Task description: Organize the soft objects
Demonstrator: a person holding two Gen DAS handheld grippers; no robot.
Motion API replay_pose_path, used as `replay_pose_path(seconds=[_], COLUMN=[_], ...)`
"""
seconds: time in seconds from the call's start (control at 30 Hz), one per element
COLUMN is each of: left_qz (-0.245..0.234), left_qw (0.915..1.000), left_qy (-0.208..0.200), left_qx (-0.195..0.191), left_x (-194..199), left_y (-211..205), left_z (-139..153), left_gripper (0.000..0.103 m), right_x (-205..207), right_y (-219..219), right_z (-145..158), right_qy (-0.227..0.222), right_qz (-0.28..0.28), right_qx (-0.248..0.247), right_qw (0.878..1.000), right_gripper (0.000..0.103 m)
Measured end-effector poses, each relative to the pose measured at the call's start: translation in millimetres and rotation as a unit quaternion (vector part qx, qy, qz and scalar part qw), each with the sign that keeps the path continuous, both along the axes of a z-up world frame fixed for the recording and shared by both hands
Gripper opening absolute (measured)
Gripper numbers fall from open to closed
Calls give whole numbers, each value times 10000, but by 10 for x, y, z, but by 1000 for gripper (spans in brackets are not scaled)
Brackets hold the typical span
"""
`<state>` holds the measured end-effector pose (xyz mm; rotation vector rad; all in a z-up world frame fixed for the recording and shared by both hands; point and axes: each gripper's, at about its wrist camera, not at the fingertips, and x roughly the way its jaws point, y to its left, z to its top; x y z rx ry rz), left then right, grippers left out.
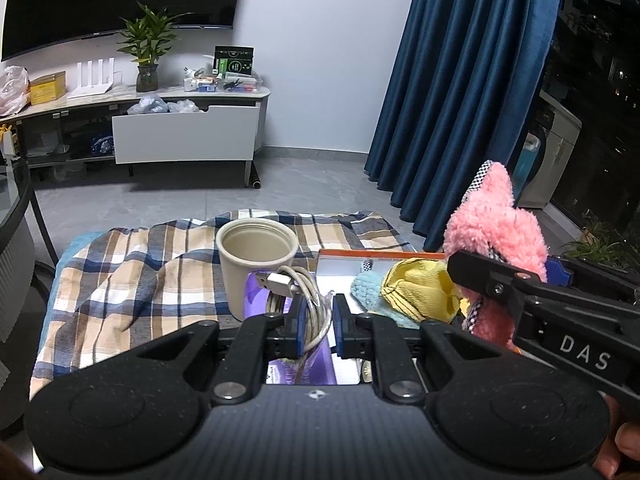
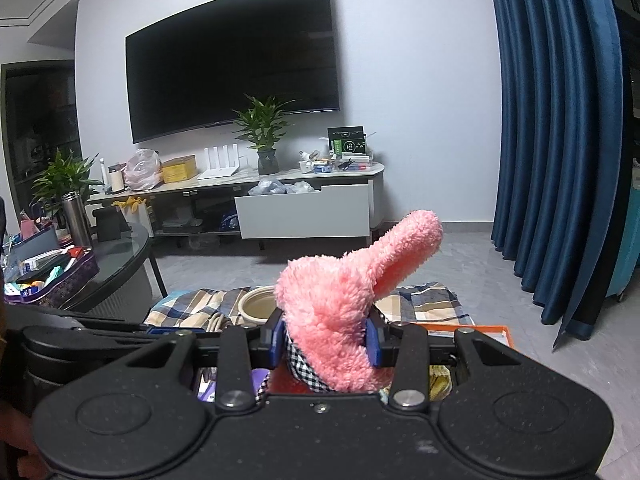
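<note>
My left gripper [image 1: 316, 320] is shut on a coiled white USB cable [image 1: 298, 292], held just in front of a beige cup [image 1: 256, 256]. My right gripper [image 2: 326, 340] is shut on a fluffy pink plush piece with checkered trim [image 2: 340, 304], lifted above the surface. The left wrist view shows that plush [image 1: 496, 236] and the right gripper [image 1: 516, 276] at the right. Below them a yellow soft item [image 1: 420, 288] and a light blue knitted one [image 1: 368, 292] lie in an orange-rimmed box [image 1: 360, 256].
A plaid cloth [image 1: 140, 272] covers the low surface under the cup. A purple booklet [image 1: 316, 364] lies beneath the left gripper. A round glass table [image 2: 120, 256] with clutter stands at the left, blue curtains [image 1: 460, 100] at the right, a TV cabinet with an open drawer [image 1: 184, 136] behind.
</note>
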<state>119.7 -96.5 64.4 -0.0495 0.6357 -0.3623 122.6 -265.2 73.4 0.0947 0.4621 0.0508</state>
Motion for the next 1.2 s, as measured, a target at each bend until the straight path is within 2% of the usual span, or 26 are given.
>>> replay_pose_path(seconds=[1.2], left_qz=[-496], left_qw=[9987], left_qy=[116], left_qx=[58], left_x=[105], left_y=[-412], left_z=[-123], left_gripper=[16], right_x=[-56], right_y=[-469], right_z=[-131], right_qy=[152], right_qz=[-566], right_qx=[64], right_qw=[9983], right_gripper=[48])
